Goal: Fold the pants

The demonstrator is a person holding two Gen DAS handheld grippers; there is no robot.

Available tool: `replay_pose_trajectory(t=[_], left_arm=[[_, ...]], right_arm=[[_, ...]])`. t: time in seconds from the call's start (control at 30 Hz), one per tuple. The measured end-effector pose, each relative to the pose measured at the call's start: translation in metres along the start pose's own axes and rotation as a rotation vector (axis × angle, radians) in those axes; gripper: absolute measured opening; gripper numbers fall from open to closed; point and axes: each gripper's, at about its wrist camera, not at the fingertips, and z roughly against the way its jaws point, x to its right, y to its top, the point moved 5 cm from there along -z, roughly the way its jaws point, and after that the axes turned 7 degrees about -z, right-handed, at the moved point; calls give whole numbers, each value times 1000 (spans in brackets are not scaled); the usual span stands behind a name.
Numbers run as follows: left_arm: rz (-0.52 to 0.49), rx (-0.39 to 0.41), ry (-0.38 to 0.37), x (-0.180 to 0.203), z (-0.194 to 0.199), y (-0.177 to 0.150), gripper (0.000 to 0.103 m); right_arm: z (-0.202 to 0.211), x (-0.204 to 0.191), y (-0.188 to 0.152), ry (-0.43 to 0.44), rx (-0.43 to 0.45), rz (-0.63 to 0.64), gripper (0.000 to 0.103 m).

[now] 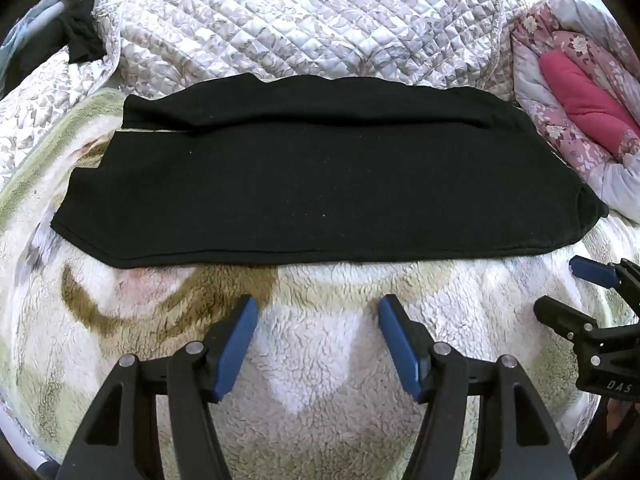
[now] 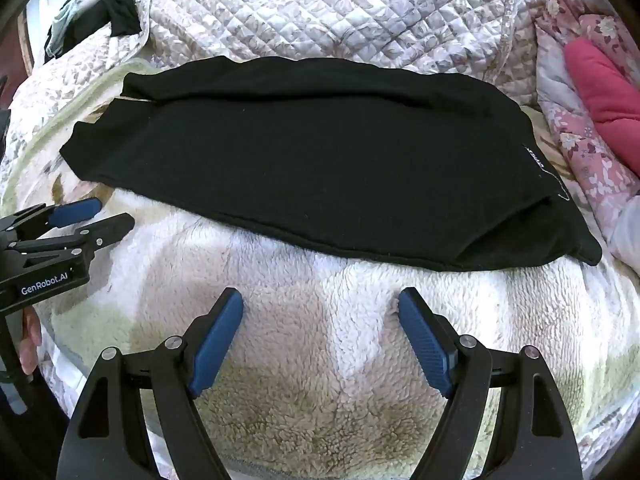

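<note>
**Both claws wide, black pants laid flat**

Right wrist view catches a white label and stitching at the pants' 3 o'clock end, unseen from the left. The left claw tilts steeply down over the fluffy cream-and-green fleece blanket, jaws apart, nothing between them. The right claw angles down more gently, jaws spread too, empty. The folded black knit pants lie flat at 12 o'clock from both, just beyond the fingertips, untouched.
</note>
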Motion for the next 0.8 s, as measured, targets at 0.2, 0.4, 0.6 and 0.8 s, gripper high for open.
replay_pose_trajectory(t=[0.2,0.4,0.6,0.8], left_arm=[[-2,1,3,1,0,-2,66],[-4,2,7,2,0,-2,67],[-5,1,7,3,0,-1,67],[-10,3,10,5,0,-2,67]], right_arm=[[0,1,3,1,-8,1,80],[-1,2,2,1,-2,2,80],[-1,1,2,-1,-3,1,80],[-1,2,2,0,-3,1,80]])
